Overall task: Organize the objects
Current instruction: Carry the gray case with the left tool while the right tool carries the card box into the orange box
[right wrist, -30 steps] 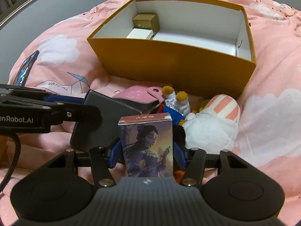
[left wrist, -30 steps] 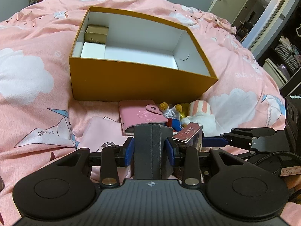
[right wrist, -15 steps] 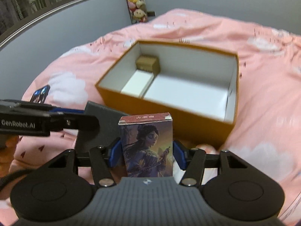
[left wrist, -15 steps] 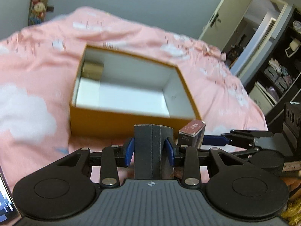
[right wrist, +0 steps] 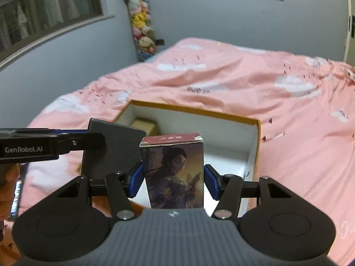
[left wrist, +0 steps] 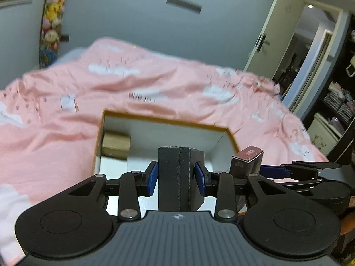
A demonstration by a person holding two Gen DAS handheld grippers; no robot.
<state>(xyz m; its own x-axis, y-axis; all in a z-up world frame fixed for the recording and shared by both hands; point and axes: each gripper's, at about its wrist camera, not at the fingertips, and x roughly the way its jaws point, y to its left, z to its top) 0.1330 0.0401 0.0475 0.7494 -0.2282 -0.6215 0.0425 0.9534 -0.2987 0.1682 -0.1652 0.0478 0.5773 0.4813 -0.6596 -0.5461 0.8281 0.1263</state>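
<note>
The pink cloud-print duvet (right wrist: 221,84) fills mid-frame; the orange storage box (right wrist: 257,146) at centre holds only a small gold box (left wrist: 115,145). Your left gripper (left wrist: 176,177) clamps a black case (left wrist: 177,173), your right gripper (right wrist: 173,178) an illustrated card box (right wrist: 174,173); both hover unobstructed, awaiting placement.

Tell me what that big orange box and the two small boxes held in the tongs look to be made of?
Orange box: apparently stiff cardboard, matte, white-lined, thin straight walls. Illustrated box: probably printed card, slightly glossy, worn edges. Dark box: finely textured grey-black surface, perhaps covered card; unsure.
</note>
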